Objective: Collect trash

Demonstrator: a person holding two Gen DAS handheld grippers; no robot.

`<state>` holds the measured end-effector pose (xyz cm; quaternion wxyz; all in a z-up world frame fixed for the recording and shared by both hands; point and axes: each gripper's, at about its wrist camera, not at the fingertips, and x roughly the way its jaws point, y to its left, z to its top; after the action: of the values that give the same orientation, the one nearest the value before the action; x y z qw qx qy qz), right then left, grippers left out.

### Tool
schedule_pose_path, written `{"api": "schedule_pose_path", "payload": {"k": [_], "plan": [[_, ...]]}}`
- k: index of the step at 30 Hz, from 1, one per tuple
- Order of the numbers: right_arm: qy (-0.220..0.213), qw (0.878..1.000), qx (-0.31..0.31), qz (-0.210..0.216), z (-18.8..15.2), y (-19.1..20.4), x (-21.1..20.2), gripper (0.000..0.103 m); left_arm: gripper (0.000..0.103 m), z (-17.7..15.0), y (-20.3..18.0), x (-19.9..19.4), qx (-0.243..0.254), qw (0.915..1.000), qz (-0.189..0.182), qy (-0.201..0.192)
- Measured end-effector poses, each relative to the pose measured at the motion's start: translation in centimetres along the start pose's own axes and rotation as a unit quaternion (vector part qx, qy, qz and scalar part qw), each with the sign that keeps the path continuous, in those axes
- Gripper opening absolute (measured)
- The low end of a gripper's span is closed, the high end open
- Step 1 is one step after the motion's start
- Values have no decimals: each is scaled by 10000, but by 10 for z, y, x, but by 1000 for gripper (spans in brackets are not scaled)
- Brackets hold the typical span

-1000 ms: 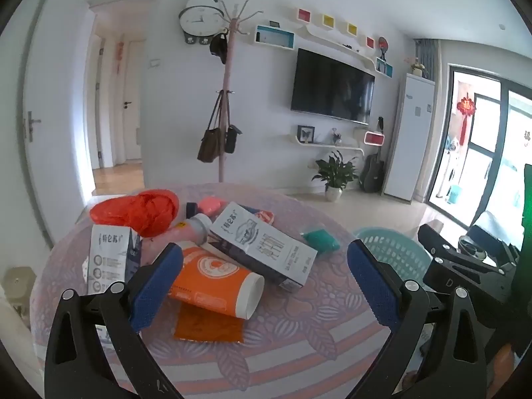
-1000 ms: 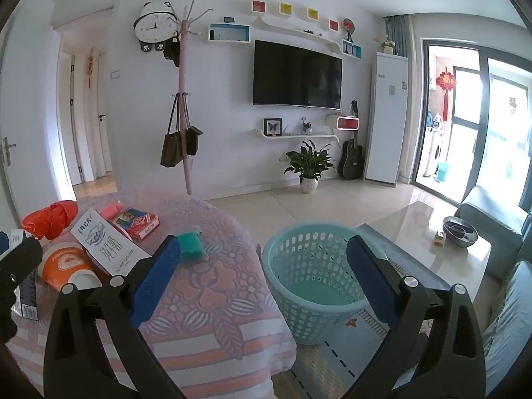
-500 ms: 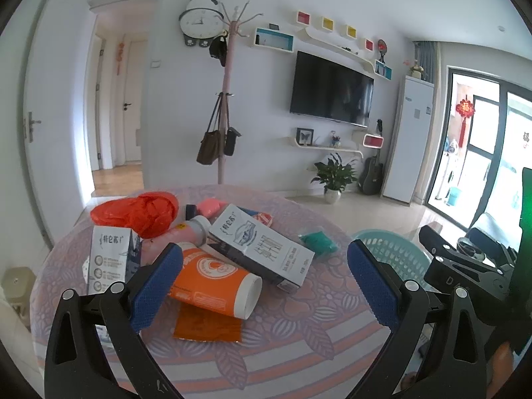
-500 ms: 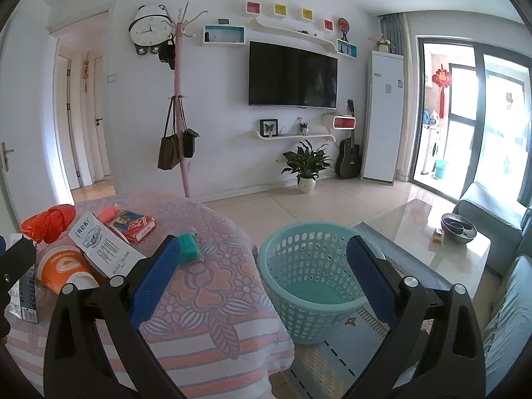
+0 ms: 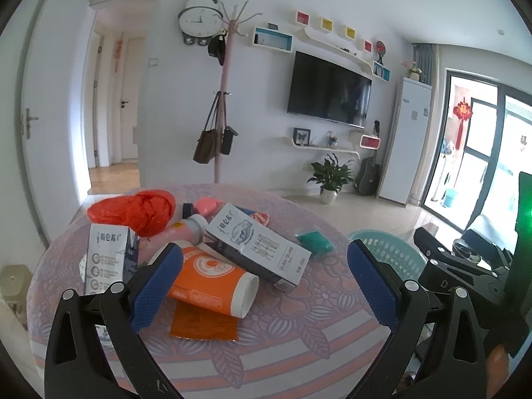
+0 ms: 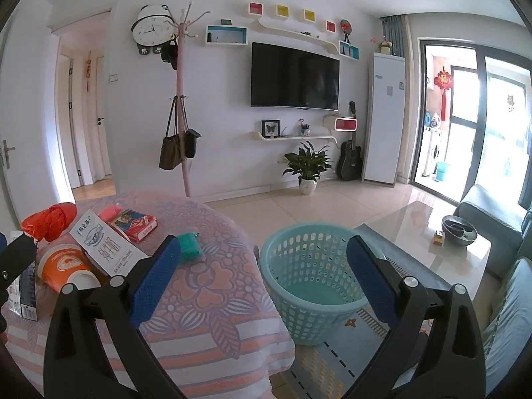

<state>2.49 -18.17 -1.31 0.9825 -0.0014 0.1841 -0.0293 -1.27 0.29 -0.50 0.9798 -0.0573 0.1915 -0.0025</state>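
Basically unstarted: both tongs, left tongs (image 5: 264, 274) and right tongs (image 6: 262, 274), spread, empty; trash pile (image 5: 212, 249) ahead on desk (image 5: 299, 316), basket (image 6: 312, 282) between right tongs bare.

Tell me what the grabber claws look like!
Both look the same. The left gripper has two black plastic arms shaped like open triangles, with silver screws near the tips. Each finger wears a flat, bumpy blue rubber pad. The right gripper matches: black frames, silver screws, blue pads. No cables or sleeves show.
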Motion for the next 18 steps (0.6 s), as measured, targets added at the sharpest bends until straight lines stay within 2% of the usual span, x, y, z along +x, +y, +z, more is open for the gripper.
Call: {"api": "schedule_pose_path", "payload": {"k": [18], "plan": [[-46,10000,-43,27,1,5,-2,95,95,4,2,-7,12,9999,-10,-124]]}}
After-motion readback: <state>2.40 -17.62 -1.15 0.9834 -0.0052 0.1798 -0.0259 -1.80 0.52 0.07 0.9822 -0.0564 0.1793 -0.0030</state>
